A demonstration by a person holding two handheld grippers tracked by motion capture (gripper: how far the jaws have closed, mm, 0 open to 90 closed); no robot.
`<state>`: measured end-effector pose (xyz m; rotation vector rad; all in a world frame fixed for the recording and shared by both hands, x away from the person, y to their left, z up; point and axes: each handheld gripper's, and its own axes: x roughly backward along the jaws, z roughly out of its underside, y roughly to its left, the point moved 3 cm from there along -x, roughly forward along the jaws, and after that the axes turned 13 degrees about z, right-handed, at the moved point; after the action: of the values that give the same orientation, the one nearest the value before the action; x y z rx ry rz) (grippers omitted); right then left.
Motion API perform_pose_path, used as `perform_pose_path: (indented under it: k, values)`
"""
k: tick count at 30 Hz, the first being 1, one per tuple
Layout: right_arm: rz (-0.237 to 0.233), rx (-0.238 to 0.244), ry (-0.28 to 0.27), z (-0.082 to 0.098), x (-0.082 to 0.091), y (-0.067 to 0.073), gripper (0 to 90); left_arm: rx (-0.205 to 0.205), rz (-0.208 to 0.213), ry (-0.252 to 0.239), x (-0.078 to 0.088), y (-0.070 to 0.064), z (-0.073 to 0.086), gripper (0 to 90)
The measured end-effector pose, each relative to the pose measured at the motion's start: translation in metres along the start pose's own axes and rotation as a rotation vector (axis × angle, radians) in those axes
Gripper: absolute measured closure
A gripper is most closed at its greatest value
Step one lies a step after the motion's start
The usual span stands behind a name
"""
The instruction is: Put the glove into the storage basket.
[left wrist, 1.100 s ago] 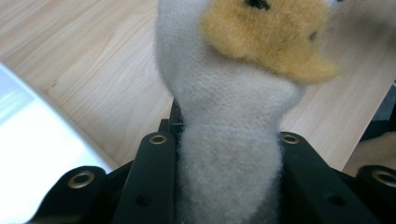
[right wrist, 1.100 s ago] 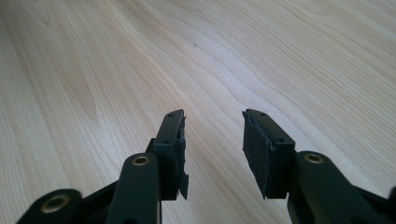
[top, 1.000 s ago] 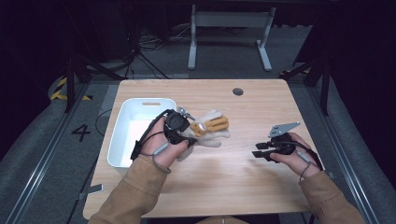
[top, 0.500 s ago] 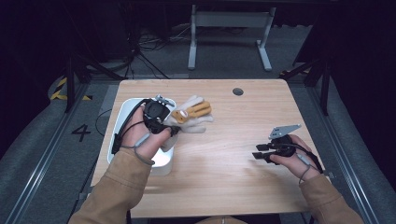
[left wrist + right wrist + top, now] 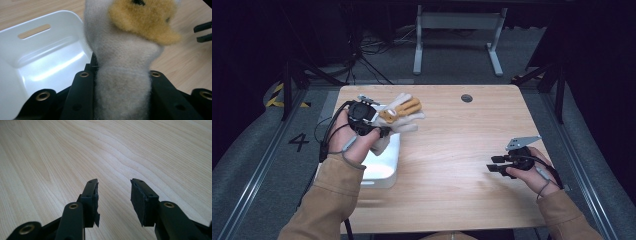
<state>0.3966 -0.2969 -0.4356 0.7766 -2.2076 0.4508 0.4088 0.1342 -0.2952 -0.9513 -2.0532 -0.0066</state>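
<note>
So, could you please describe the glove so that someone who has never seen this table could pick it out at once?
On the wooden table, look to the left side, where a white bin stands. Just above its far end, the left gripper is clamped on the glove. It is the one soft, fuzzy thing there: cream knit with tan-orange fingers.

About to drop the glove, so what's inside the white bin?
The white bin looks bare where it shows in the left gripper view; the glove and the left hand-held gripper cover part of it.

One plush glove (image 5: pixel 402 114), one white bin (image 5: pixel 382 167), two grippers (image 5: pixel 384 131) (image 5: pixel 495 165), one wooden counter (image 5: pixel 462 150).
</note>
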Motion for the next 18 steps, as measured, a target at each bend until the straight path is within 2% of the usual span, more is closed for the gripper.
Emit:
perform_pose_path:
  k: [6,11,14,15,18]
  values:
    - [-0.003,-0.002,-0.004,0.000,0.001,-0.002,58.0,0.042,-0.045,-0.006,-0.001,0.006,0.005,71.1]
    - [-0.013,-0.004,-0.003,-0.003,-0.003,-0.003,57.8,0.074,-0.059,-0.023,0.001,0.011,0.012,71.1]
    - [-0.020,0.005,0.002,-0.007,-0.008,-0.003,57.7,0.117,-0.071,-0.039,0.003,0.019,0.020,71.1]
    - [-0.020,0.005,0.002,-0.007,-0.008,-0.003,57.7,0.117,-0.071,-0.039,0.003,0.019,0.020,71.1]
    - [-0.032,0.014,0.002,-0.012,-0.012,-0.002,57.4,0.166,-0.091,-0.059,0.001,0.029,0.028,71.0]
